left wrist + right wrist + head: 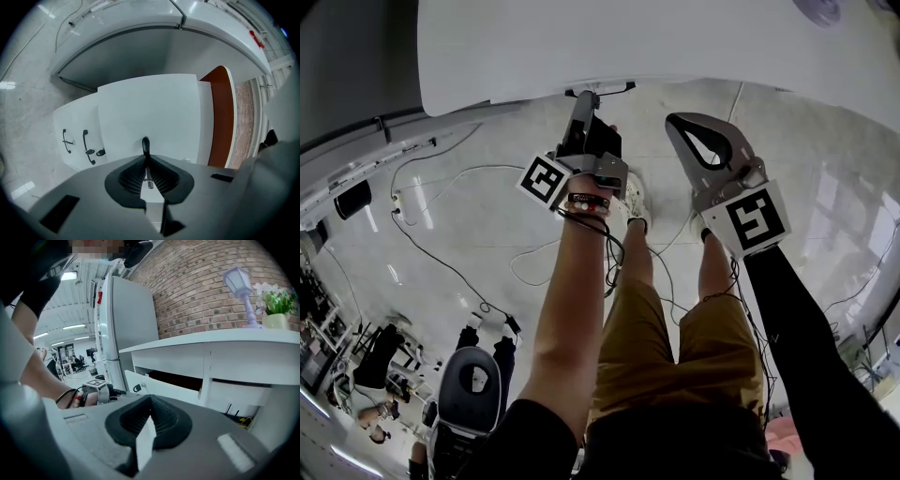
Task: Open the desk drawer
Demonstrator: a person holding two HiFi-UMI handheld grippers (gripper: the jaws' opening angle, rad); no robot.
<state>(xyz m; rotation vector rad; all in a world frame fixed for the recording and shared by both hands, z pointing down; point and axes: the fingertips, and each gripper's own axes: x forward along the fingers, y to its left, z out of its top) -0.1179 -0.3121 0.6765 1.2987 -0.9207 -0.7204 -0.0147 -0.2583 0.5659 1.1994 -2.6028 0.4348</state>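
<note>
The white desk [675, 37] fills the top of the head view. Its drawer [157, 386] stands pulled partly out, with a dark gap [176, 379] behind its front. My left gripper [586, 98] reaches level to the desk edge and is shut on the black drawer handle [146, 144]; the white drawer front [150, 108] lies just beyond the pads. From the right gripper view the left gripper [131, 389] and its marker cube sit at the drawer's corner. My right gripper [680, 122] hangs shut and empty to the right, short of the desk.
A white drawer unit with two black handles [86, 146] stands under the desk at left. A purple lamp [239, 287] and a flower pot [276, 310] stand on the desk top. A tall white cabinet [126, 319] is beside it. Cables [459, 272] run over the floor.
</note>
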